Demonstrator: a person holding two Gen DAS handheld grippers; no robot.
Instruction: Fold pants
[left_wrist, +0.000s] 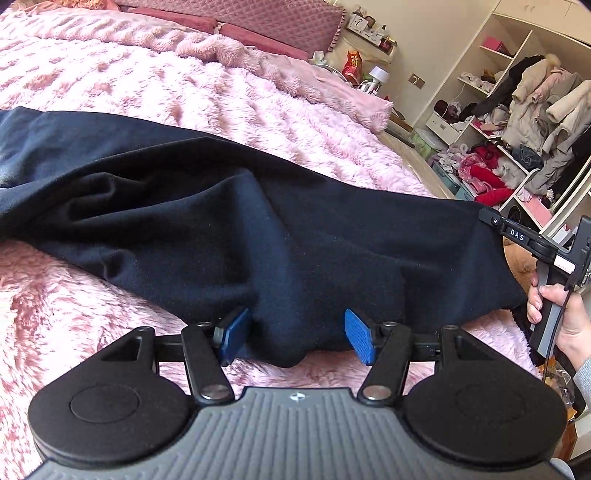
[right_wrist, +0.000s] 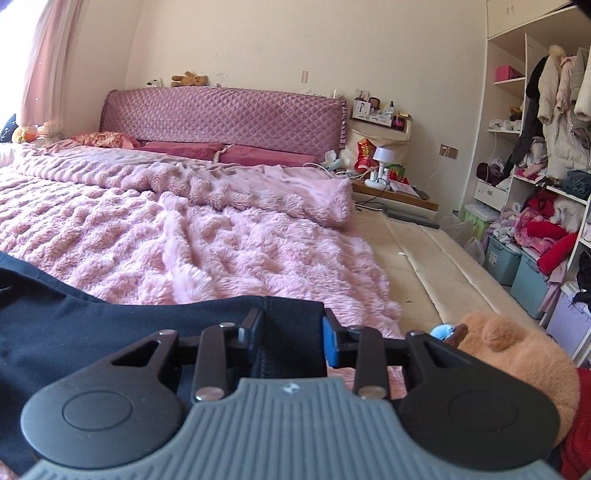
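Observation:
Dark navy pants (left_wrist: 229, 206) lie across the pink fluffy blanket (left_wrist: 207, 88), stretching from far left to the right edge of the bed. My left gripper (left_wrist: 291, 332) is open, its blue pads either side of a bunched fold at the near edge. My right gripper (left_wrist: 491, 221) shows at the far right in the left wrist view, at the pants' end. In the right wrist view my right gripper (right_wrist: 291, 339) is open, its fingers either side of the thick end of the pants (right_wrist: 288, 317).
A brown plush toy (right_wrist: 517, 354) lies just right of my right gripper. The bed's right edge drops to a tiled floor (right_wrist: 417, 258). A purple headboard (right_wrist: 225, 118) and pillows are at the far end. Cluttered wardrobe shelves (right_wrist: 535, 184) stand on the right.

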